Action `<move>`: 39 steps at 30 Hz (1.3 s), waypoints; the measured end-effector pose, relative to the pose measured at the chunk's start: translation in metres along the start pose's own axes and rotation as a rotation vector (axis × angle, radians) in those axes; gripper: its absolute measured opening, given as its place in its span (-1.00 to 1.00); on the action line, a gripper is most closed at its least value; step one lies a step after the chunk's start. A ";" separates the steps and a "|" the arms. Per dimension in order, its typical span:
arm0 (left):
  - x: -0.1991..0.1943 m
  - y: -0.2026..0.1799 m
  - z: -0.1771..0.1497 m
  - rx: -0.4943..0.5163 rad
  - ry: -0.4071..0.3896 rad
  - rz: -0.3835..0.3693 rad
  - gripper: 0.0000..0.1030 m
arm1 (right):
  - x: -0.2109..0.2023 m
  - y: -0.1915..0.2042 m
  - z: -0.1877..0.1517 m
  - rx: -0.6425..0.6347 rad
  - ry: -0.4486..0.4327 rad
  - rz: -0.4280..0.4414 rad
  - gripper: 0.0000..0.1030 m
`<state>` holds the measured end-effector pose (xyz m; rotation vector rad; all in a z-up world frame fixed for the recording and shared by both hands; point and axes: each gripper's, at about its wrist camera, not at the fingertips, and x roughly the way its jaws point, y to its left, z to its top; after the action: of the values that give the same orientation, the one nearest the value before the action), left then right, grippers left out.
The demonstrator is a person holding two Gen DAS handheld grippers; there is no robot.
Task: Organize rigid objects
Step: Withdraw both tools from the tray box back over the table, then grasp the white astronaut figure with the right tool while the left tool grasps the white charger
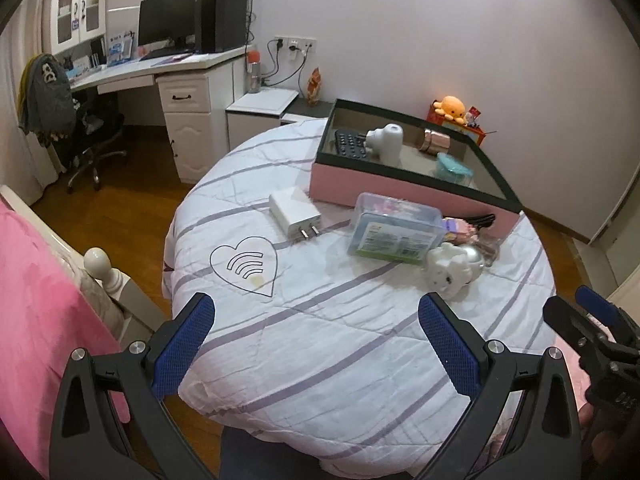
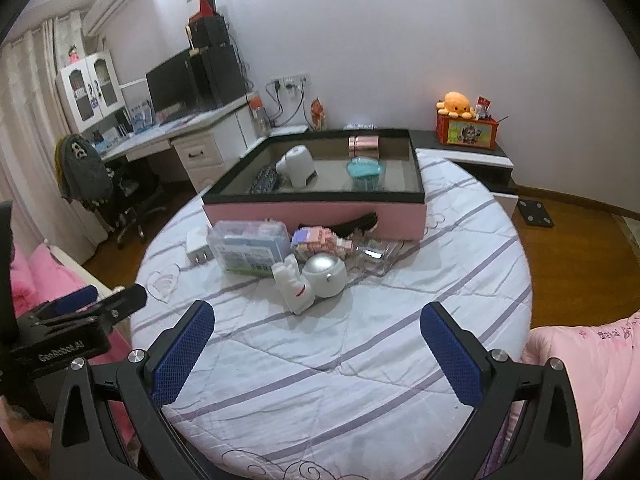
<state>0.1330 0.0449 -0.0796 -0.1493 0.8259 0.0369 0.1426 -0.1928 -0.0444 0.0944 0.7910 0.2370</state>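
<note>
A pink box (image 1: 360,184) (image 2: 320,216) with a black rim stands at the far side of a round table covered in a white striped cloth (image 1: 320,340) (image 2: 320,360). Inside lie a white device (image 2: 298,166), a black keypad (image 2: 264,180), a teal lidded container (image 2: 365,172) and a rose-gold cylinder (image 2: 363,145). In front of the box lie a white charger (image 1: 294,214) (image 2: 197,250), a clear plastic box (image 1: 396,232) (image 2: 250,248), a white astronaut figure (image 1: 450,270) (image 2: 310,280), a pink block toy (image 2: 320,242), a clear holder (image 2: 376,256) and a black clip (image 2: 356,224). My left gripper (image 1: 316,316) and right gripper (image 2: 316,320) are open and empty, near the table's front edge.
A white desk (image 1: 160,68) with a monitor and an office chair (image 1: 80,128) stand at the far left. A pink bed (image 1: 36,300) lies to the left, a pink quilt (image 2: 580,360) to the right. An orange plush (image 2: 456,105) sits on a red box on a low cabinet.
</note>
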 end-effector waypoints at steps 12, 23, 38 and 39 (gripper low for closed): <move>0.052 0.020 0.007 -0.004 0.043 0.045 1.00 | 0.062 0.005 -0.002 -0.016 0.098 -0.014 1.00; 0.112 0.032 0.038 -0.018 0.082 0.079 1.00 | 0.120 0.006 0.006 0.010 0.121 -0.035 1.00; 0.170 0.028 0.059 -0.010 0.106 0.115 0.97 | 0.134 0.007 0.007 -0.015 0.124 0.008 0.43; 0.169 0.028 0.059 -0.013 0.099 0.108 0.92 | 0.134 0.008 0.007 -0.016 0.124 0.011 0.43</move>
<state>0.2880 0.0774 -0.1675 -0.1192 0.9326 0.1374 0.2368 -0.1519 -0.1306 0.0693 0.9116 0.2615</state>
